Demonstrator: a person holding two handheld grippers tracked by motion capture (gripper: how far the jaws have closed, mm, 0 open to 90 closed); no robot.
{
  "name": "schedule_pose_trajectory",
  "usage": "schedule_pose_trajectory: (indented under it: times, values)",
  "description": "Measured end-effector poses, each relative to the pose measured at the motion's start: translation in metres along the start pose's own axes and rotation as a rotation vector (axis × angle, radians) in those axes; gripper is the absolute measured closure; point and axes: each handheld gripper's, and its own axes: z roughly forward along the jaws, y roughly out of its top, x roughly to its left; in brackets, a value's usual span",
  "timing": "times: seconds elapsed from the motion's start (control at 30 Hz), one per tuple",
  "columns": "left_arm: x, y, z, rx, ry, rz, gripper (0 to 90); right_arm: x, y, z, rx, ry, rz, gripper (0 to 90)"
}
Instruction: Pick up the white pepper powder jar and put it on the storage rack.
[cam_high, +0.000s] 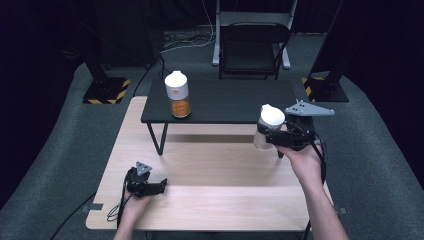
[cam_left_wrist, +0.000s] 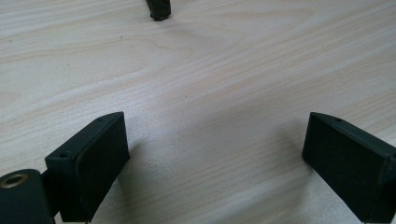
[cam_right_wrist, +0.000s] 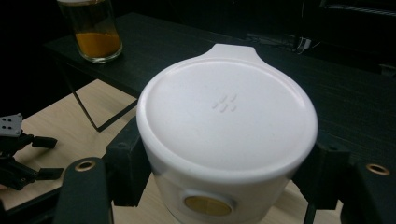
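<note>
A glass jar (cam_high: 177, 95) with a white lid and orange powder stands on the left part of the black shelf (cam_high: 225, 102); the right gripper view shows the jar (cam_right_wrist: 95, 32) at top left. My right gripper (cam_high: 265, 136) is shut on a second white-lidded jar (cam_high: 270, 119), held in the air just off the shelf's front right corner. That jar's lid (cam_right_wrist: 224, 112) sits between the jaws of the right gripper (cam_right_wrist: 224, 170). My left gripper (cam_high: 161, 185) rests low on the wooden table (cam_high: 210, 175), open, and the left gripper (cam_left_wrist: 215, 158) has bare wood between its jaws.
The shelf stands on thin black legs (cam_high: 159, 140), one foot (cam_left_wrist: 159, 9) showing ahead of the left gripper. A black chair (cam_high: 252, 50) stands behind the table. Cables trail off the table's front left edge (cam_high: 115, 212).
</note>
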Motion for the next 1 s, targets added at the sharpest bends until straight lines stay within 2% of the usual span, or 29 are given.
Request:
schedule_pose_trajectory:
  times: [0.63, 0.83, 1.0]
  values:
    - [0.0, 0.0, 0.0, 0.0, 0.0, 0.0, 6.5, -0.007, 0.036, 0.013, -0.01, -0.035, 0.012, 29.0]
    - [0.0, 0.0, 0.0, 0.0, 0.0, 0.001, 6.5, -0.008, 0.047, 0.023, -0.012, -0.035, 0.028, 29.0]
    - [0.0, 0.0, 0.0, 0.0, -0.001, 0.001, 6.5, -0.005, 0.059, 0.034, 0.003, -0.051, 0.013, 29.0]
